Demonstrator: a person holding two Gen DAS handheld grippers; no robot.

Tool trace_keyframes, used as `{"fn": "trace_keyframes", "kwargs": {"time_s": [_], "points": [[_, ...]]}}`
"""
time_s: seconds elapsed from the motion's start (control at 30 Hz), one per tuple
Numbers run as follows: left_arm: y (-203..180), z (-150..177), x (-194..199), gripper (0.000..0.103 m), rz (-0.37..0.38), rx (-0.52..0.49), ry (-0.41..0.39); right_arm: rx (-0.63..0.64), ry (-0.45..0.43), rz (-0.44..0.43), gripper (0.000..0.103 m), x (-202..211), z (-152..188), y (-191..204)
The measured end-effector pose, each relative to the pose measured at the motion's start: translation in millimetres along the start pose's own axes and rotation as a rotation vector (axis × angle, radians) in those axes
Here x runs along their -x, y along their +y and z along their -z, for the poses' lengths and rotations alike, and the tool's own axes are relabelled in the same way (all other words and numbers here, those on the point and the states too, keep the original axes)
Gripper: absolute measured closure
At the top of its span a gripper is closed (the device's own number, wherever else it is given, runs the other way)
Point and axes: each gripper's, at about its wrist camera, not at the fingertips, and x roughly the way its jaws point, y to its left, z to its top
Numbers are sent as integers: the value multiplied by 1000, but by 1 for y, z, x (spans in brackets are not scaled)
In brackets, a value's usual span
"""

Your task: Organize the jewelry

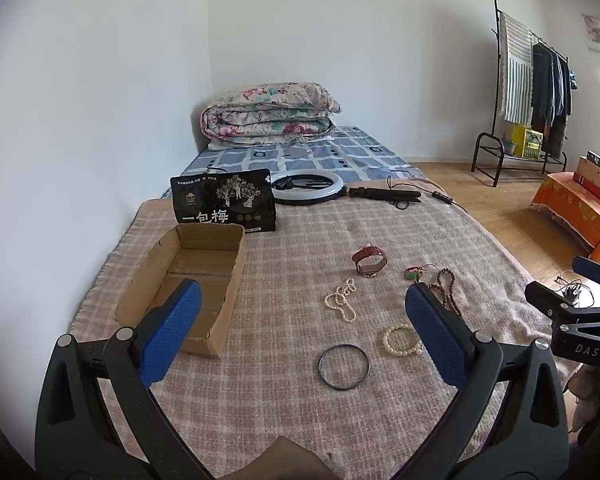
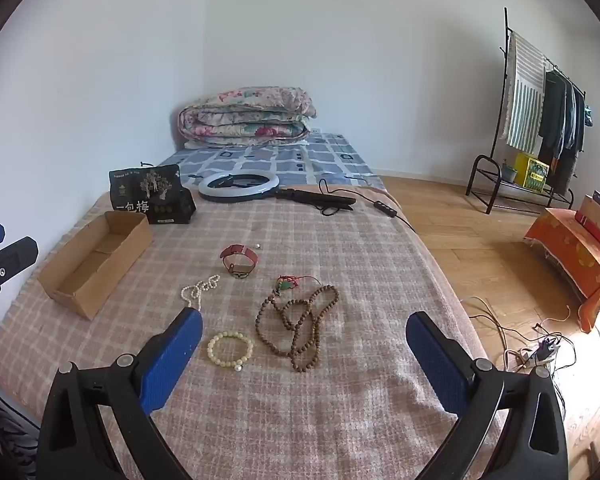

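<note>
Wooden bead necklace (image 2: 296,326) lies limp and light between the wide-apart right jaws; pinch one bunched strand. Left jaws gape empty too.

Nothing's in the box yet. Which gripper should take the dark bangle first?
Left, probably. The dark bangle lies just ahead between the open left gripper fingers, and the cardboard box sits on that side. The right gripper faces the brown bead necklace instead.

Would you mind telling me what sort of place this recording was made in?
Most likely a bedroom: a folded floral quilt on a bed, and a clothes rack with hanging garments.
</note>
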Motion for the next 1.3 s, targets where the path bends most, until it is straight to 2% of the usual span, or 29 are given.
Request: {"fn": "trace_keyframes", "kwargs": {"time_s": [0.47,1.3], "points": [[14,-5,0,0,7,10,-4,4,5,12,0,2,2,-1],[5,-6,7,0,-11,11,-22,4,12,10,0,-1,2,-1]]}}
